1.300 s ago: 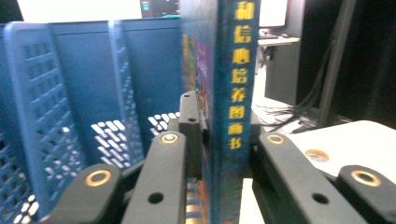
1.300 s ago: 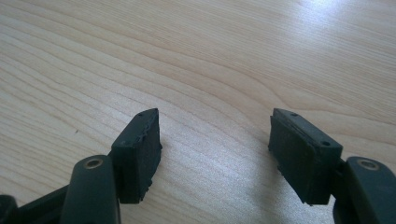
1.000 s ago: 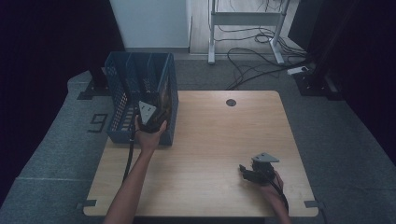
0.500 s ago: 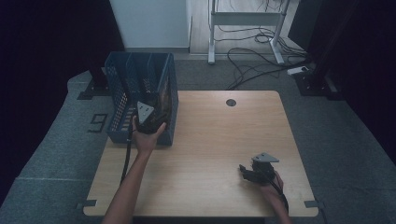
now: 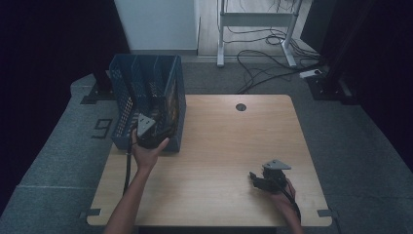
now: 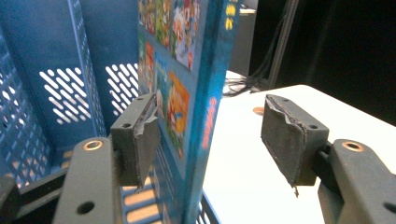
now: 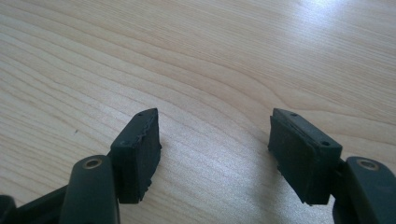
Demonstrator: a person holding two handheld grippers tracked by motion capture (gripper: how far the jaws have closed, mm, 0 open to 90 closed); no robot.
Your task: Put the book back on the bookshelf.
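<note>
Blue book (image 6: 196, 93) stands between left tongs (image 6: 210, 140), just opening, right pad clear; right tongs (image 7: 215, 154) apart.

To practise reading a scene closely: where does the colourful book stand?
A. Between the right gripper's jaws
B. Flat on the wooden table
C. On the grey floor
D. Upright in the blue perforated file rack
D: the book stands upright in the blue rack, between the left gripper's open jaws.
</note>
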